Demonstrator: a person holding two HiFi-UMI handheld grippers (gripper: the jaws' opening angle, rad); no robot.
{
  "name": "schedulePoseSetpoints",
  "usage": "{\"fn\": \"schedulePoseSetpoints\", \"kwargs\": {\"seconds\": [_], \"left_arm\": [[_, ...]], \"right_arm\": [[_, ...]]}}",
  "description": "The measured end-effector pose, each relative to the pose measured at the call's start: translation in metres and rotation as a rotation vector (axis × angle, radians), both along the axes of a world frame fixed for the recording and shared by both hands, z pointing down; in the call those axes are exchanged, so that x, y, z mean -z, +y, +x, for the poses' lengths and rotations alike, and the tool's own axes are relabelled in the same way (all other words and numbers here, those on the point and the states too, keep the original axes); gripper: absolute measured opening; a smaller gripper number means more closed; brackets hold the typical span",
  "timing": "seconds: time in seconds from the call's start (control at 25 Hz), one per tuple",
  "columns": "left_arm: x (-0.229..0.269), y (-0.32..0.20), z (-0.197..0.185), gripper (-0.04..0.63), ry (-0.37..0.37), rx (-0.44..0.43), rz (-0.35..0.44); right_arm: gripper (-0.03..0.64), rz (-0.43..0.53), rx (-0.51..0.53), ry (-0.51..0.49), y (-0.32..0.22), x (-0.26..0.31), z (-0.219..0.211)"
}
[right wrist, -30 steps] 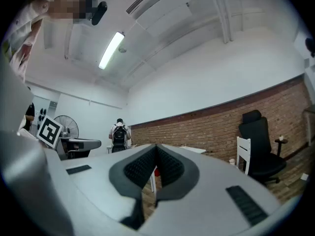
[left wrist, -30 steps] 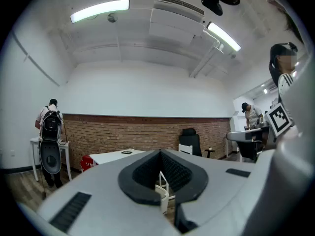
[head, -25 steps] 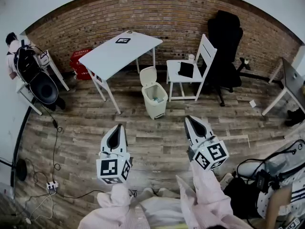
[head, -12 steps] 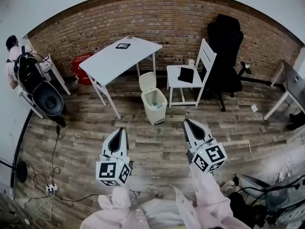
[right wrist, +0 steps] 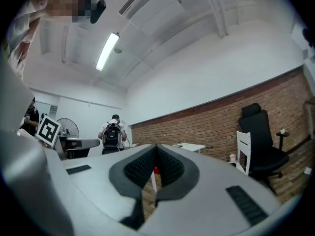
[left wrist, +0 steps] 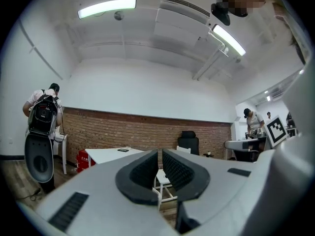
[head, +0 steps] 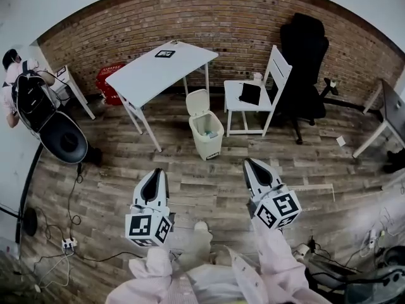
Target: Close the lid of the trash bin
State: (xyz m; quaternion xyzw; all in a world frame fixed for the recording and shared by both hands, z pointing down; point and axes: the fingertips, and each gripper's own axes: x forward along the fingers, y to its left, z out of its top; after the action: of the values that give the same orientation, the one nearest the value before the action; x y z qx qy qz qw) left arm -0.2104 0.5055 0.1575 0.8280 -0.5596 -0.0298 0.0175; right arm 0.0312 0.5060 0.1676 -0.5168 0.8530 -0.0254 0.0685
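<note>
A cream trash bin (head: 206, 135) stands on the wooden floor (head: 209, 185), between the right edge of a white desk (head: 161, 71) and a white chair (head: 253, 100), in front of a brick wall. Its lid (head: 197, 101) is tipped up at the back, leaving the bin open. Nearer the viewer, a person in pale sleeves holds two claws side by side above the floor, both well apart from the bin and pointing toward it. The left claw (head: 156, 171) is opening, with only a narrow gap between its jaws and nothing in that gap. The right claw (head: 252, 162) has its jaws pressed together and holds nothing.
</note>
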Motion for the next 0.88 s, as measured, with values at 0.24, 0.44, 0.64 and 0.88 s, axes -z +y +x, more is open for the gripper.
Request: {"fn": "schedulePoseSetpoints", "kwargs": {"seconds": [0.24,0.44,0.64,0.88], "left_arm": [[-0.012,-0.018,0.0,0.098,0.019,-0.016,-0.021],[-0.027,-0.038,-0.002,0.163,0.031,-0.036,-0.027],[-0.023,-0.087,-0.001,0.207,0.034,-0.044,-0.053],[-0.024,-0.168,0.002,0.244,0.04,-0.054,-0.093]], "right_arm": [[0.003,-0.023,-0.005,0.001,-0.016,-0.012,0.0],[0.003,-0.033,-0.009,-0.003,-0.037,-0.025,-0.007],[0.003,-0.062,-0.008,-0.001,-0.084,-0.023,-0.008],[0.003,-0.095,-0.021,0.005,-0.158,-0.022,-0.005]]}}
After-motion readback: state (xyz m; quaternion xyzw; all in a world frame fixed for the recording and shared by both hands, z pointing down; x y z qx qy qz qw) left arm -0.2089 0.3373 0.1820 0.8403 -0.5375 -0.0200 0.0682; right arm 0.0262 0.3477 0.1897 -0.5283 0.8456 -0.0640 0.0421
